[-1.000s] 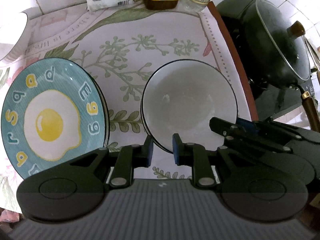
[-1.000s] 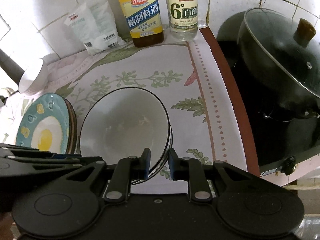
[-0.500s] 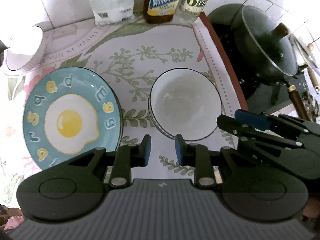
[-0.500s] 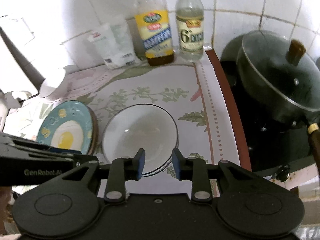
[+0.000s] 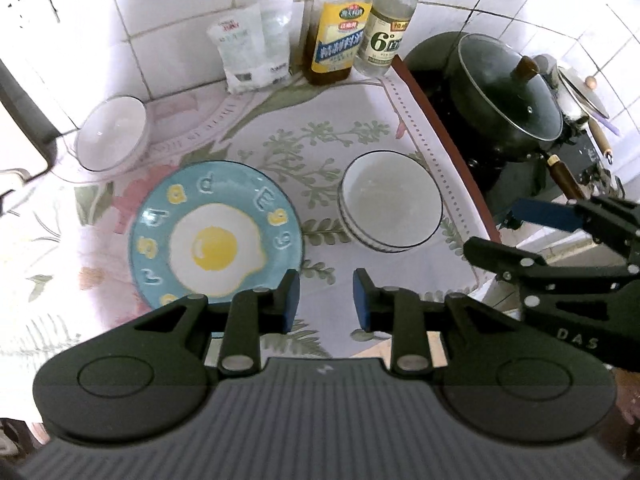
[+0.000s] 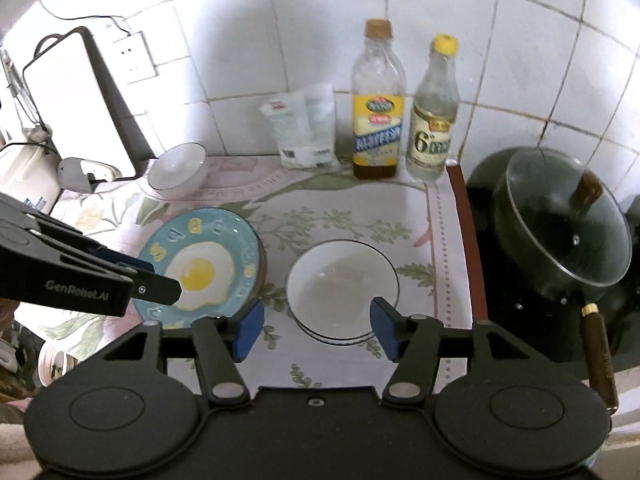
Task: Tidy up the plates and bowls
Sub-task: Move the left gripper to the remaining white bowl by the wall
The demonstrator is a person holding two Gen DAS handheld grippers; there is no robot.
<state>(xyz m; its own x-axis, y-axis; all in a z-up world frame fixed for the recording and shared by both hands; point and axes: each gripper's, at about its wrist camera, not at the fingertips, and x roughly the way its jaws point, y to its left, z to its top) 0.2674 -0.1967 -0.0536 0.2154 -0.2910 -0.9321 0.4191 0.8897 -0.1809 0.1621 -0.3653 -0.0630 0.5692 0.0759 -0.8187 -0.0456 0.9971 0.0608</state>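
Right wrist view: right gripper (image 6: 317, 329) jaws wide apart, empty — stacked bowls (image 6: 342, 280) just ahead, centred. Left gripper (image 5: 323, 296) also parted, empty; egg plate (image 5: 214, 236) ahead-left. Right nearer bowls.

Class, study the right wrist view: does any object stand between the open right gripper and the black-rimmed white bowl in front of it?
Nothing visible does. The right gripper is open, and the white bowl sits just beyond its fingertips. The egg plate lies to the left, and the left gripper is above that plate, off the path.
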